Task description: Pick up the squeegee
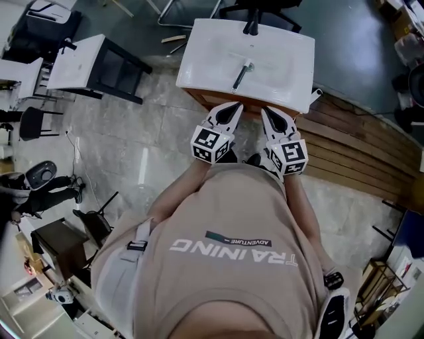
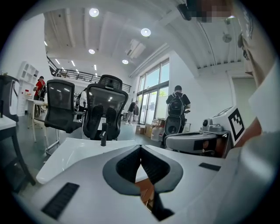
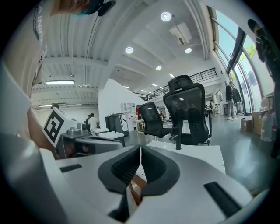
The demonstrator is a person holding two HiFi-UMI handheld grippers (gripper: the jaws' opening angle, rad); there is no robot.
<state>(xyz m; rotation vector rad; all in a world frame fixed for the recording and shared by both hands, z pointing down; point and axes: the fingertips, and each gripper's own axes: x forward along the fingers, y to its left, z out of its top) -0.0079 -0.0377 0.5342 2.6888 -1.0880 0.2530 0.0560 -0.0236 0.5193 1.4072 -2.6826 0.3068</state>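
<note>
Plainly, both tools sit side by side in front of the person's beige T-shirt [image 1: 218, 265], pointing toward 12 o'clock at a white worktop [image 1: 199, 59] with a shallow basin moulded into it. A brown wooden base [image 1: 202, 99] shows under the worktop's near edge.

The left tongs [image 1: 234, 108] are pressed together with nothing between them. The left gripper view shows their dark ribbed pads [image 2: 129, 165] meeting in a thin seam. The right tongs [image 1: 267, 112] are likewise pressed together and empty, and in the right gripper view their pads [image 3: 156, 168] touch along one line. Both tips reach the worktop's 6 o'clock edge, close to each other but apart. Each tool carries a marker cube, the left cube [image 1: 213, 144] and the right cube [image 1: 292, 157], near the person's wrists.

The squeegee [image 1: 242, 74] lies flat in the basin at 12 o'clock from the gap between the two tongs, near them and touched by neither. Its length runs from about 1 o'clock to 7 o'clock. Which end is the blade I cannot tell.

A black tap [image 1: 252, 26] stands at the worktop's 12 o'clock edge, with a black office chair [image 1: 262, 8] just beyond it. At 3 o'clock from the person, brown wooden slats [image 1: 358, 152] cover the floor. At 9 o'clock the floor is grey tile [image 1: 132, 126].
</note>
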